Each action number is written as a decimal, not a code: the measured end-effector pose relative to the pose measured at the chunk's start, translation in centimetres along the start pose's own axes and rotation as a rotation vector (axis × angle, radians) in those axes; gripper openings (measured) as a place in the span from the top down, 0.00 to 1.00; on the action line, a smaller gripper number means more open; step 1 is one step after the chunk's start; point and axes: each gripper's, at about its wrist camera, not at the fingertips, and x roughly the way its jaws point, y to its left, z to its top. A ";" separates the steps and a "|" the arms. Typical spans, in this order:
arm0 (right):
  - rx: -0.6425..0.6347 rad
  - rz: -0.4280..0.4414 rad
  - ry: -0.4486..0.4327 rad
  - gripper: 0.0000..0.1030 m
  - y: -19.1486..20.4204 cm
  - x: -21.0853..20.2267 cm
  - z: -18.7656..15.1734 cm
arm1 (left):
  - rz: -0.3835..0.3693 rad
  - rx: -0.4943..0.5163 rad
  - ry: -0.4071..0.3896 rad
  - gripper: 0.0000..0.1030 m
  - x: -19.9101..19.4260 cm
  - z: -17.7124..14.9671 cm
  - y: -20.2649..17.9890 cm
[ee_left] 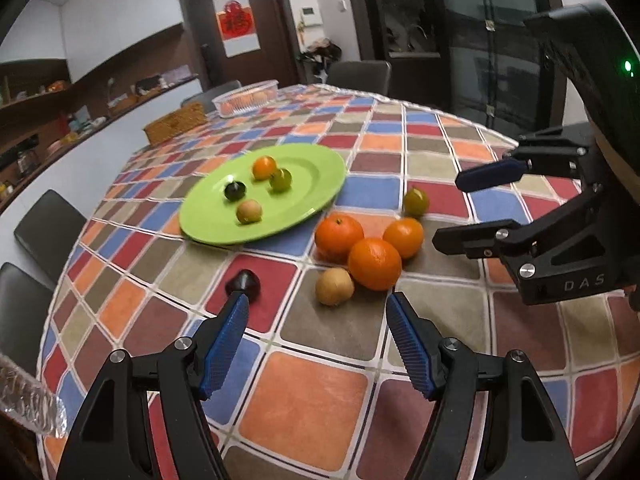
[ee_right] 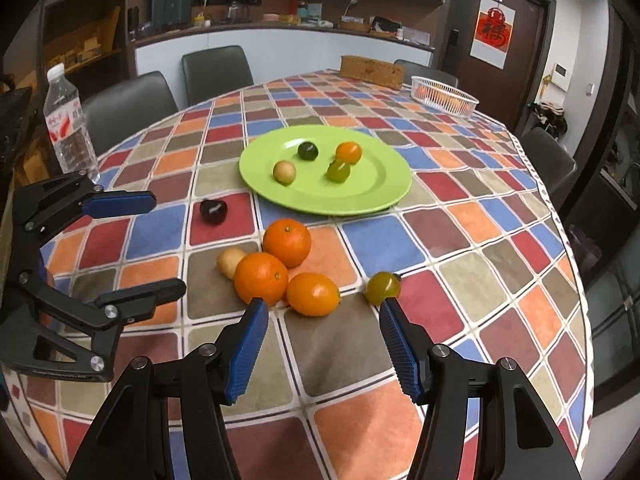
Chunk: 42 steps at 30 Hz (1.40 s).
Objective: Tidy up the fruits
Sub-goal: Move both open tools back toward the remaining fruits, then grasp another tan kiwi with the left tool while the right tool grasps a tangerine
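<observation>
A green plate (ee_left: 312, 184) (ee_right: 376, 196) on the checked tablecloth holds several small fruits: orange, green, dark and pale. In front of it lie three oranges (ee_left: 374, 263) (ee_right: 261, 278), a tan fruit (ee_left: 334, 286) (ee_right: 230, 261), a green-yellow tomato (ee_left: 415, 201) (ee_right: 382, 288) and a dark fruit (ee_left: 243, 283) (ee_right: 213, 211). My left gripper (ee_left: 318, 312) (ee_right: 160, 240) is open and empty, just short of the tan fruit, its left finger beside the dark fruit. My right gripper (ee_right: 323, 314) (ee_left: 452, 208) is open and empty, just short of the nearest orange (ee_right: 312, 294).
A white basket (ee_left: 246, 98) (ee_right: 444, 94) of oranges and a woven box (ee_left: 176, 122) (ee_right: 372, 68) stand at the table's far side. A water bottle (ee_right: 68, 124) stands at the left edge. Dark chairs (ee_right: 216, 72) ring the table.
</observation>
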 end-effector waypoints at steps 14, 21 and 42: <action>-0.007 0.045 0.075 0.43 -0.2 3.4 0.1 | -0.108 0.064 0.069 0.56 3.7 0.5 0.3; 0.005 0.069 0.075 0.45 -0.5 4.2 0.6 | -0.140 0.067 0.089 0.61 4.7 1.1 0.6; -0.028 0.106 0.121 0.55 -1.4 6.5 0.9 | -0.159 0.040 0.106 0.70 6.1 2.1 0.8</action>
